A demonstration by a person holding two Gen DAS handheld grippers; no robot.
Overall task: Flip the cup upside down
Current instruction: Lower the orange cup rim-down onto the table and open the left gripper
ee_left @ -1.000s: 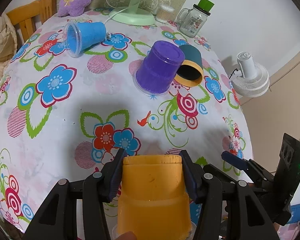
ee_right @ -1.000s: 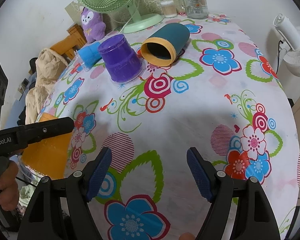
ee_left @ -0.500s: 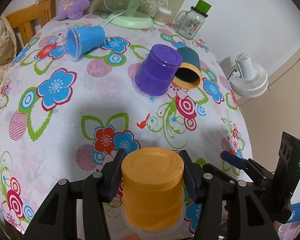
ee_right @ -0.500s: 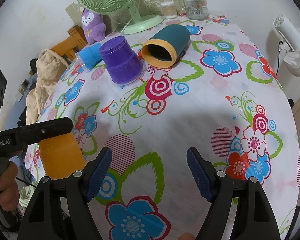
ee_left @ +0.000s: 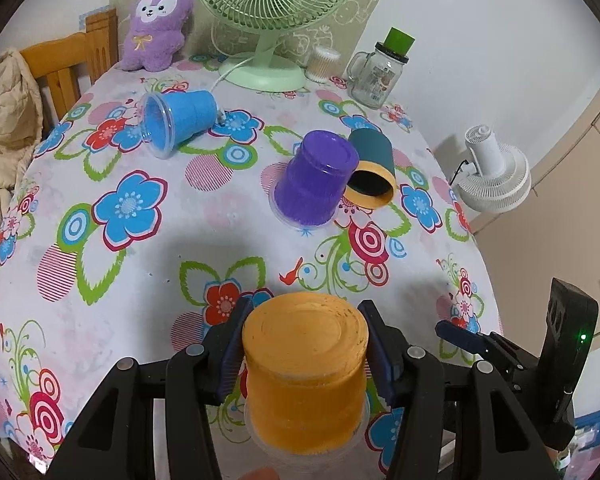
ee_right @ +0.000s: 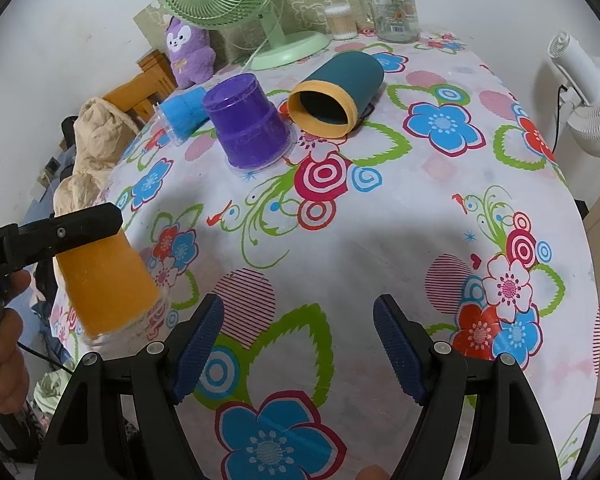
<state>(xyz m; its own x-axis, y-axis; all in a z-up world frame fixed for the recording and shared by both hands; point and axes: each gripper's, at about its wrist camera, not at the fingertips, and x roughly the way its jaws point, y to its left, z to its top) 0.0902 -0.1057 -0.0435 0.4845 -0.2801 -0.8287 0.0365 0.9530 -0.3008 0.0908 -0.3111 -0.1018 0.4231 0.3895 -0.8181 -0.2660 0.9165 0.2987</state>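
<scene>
The round table under its white cloth printed with bright flowers (ee_left: 132,216) carries everything here, and the orange plastic cup (ee_left: 304,364) serves as landmark at its near edge. Farthest beyond that cup stands a pale green desk fan (ee_left: 272,12) with a purple plush rabbit (ee_left: 156,24) to its left and a clear glass mug jar with a green lid (ee_left: 376,76) to its right. Nearer, a teal tumbler with a yellow rim (ee_right: 336,88) lies on its side, touching a purple plastic cup (ee_left: 316,180) that stands mouth down; a blue plastic cup (ee_left: 180,120) lies tipped over to the far left.

The orange cup is base-up, its clear rim low against the cloth, gripped on both flanks by the left gripper (ee_left: 304,344), whose blue pads press its sides. The right gripper (ee_right: 298,344) hovers over bare cloth to the cup's right, its fingers spread wide and holding nothing.

The flip itself looks done; the step in hand seems to be setting down. Next calls for seating the rim flat, then parting the fingers gently so the light cup does not tip.
</scene>
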